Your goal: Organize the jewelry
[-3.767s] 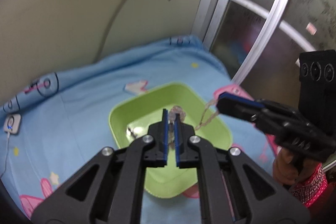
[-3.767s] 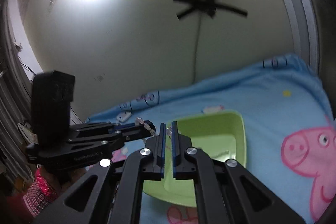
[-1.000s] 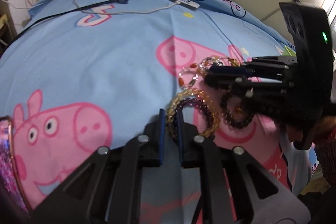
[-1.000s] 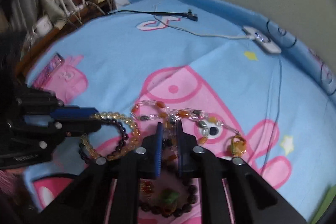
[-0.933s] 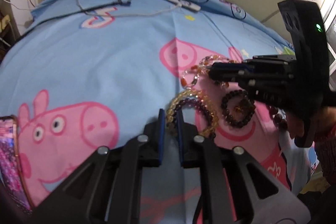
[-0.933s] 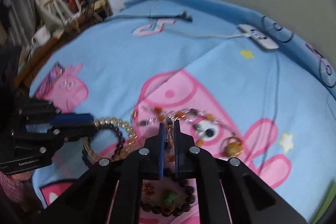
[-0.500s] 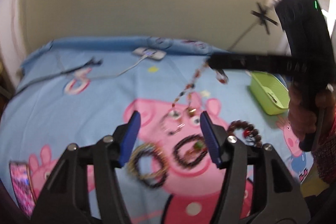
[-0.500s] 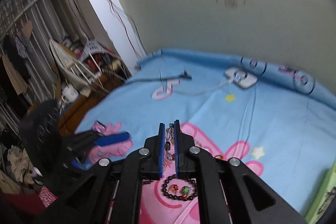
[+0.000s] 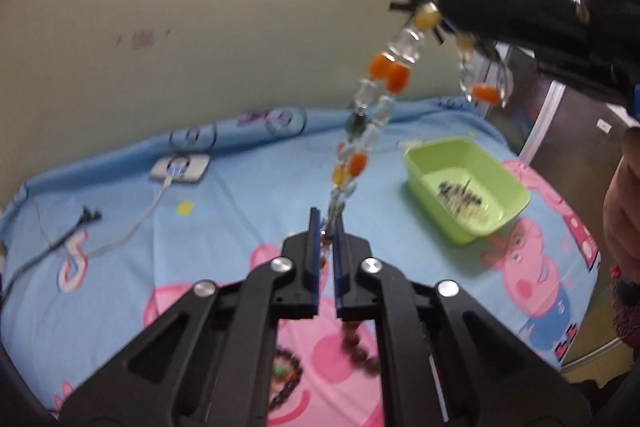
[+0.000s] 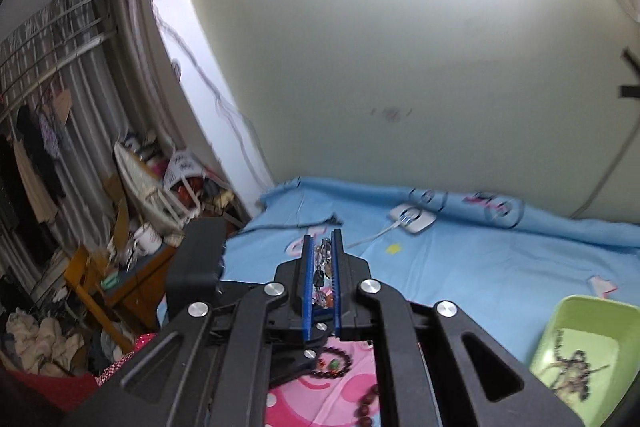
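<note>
A necklace of clear and orange beads (image 9: 376, 95) hangs stretched in the air between my two grippers. My right gripper (image 9: 452, 11) is shut on its upper end at the top right of the left wrist view. My left gripper (image 9: 327, 227) is shut on its lower end. In the right wrist view the right gripper (image 10: 321, 247) pinches the beads (image 10: 322, 267) between its blue pads. A green tray (image 9: 464, 187) with jewelry in it sits on the blue bedsheet at the right; it also shows in the right wrist view (image 10: 560, 327). Dark bead bracelets (image 10: 332, 363) lie on the sheet below.
A white charger (image 9: 180, 167) with its cable lies at the back of the bed near the wall. A sliding door frame (image 9: 544, 123) stands at the right. Cluttered furniture and clothes (image 10: 120, 227) stand beyond the bed's left edge.
Both grippers have risen from the sheet. The right one lifted the necklace high; the left one let go of the yellow bracelet, opened, then shut on the necklace's lower end.
</note>
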### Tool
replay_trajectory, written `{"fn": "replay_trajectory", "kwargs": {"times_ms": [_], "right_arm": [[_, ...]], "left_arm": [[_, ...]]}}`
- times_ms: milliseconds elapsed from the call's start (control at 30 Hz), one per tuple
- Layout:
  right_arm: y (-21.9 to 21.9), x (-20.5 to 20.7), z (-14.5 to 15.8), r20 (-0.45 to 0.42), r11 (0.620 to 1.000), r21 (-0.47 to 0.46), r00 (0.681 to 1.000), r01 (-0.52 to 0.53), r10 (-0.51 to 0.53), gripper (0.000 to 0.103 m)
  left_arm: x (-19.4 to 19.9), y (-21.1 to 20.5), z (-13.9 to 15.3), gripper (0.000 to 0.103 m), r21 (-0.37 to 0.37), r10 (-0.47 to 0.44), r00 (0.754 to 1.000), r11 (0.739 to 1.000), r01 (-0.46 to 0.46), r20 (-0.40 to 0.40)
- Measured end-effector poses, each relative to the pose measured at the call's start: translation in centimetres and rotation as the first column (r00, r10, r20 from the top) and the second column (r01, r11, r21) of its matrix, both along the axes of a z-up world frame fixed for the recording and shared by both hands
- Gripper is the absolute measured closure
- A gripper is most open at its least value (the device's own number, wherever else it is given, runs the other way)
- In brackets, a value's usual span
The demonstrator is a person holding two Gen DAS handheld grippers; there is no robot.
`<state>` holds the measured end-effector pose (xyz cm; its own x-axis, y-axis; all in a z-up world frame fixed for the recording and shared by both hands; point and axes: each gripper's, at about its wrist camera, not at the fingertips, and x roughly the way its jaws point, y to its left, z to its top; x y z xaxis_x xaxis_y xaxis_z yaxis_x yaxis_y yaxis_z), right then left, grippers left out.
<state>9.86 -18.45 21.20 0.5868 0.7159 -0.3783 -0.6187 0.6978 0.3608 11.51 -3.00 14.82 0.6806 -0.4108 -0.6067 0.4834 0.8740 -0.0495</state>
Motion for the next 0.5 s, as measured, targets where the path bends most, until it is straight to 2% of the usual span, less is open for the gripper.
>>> {"fn": "replay_trajectory", "kwargs": {"times_ms": [267,400,500], "right_arm": [[-8.5,-1.7,4.5,0.102,0.987,0.072,0.984,0.141,-0.148,0.103],[-12.4,-2.2,5.2,0.118,0.974,0.084,0.968,0.212,-0.221,0.103],[-15.2,-2.2,4.5,0.103,0.96,0.093,0.956,0.265,-0.274,0.103]], "left_arm": [[0.9,-6.4,8.0,0.098,-0.03,-0.086,0.991,0.995,0.09,0.102],[1.8,-10.5,9.5,0.098,-0.038,-0.139,0.986,0.989,0.143,0.095],[2.4,-13.8,8.8,0.098,-0.026,-0.179,0.981,0.983,0.181,0.073]]}}
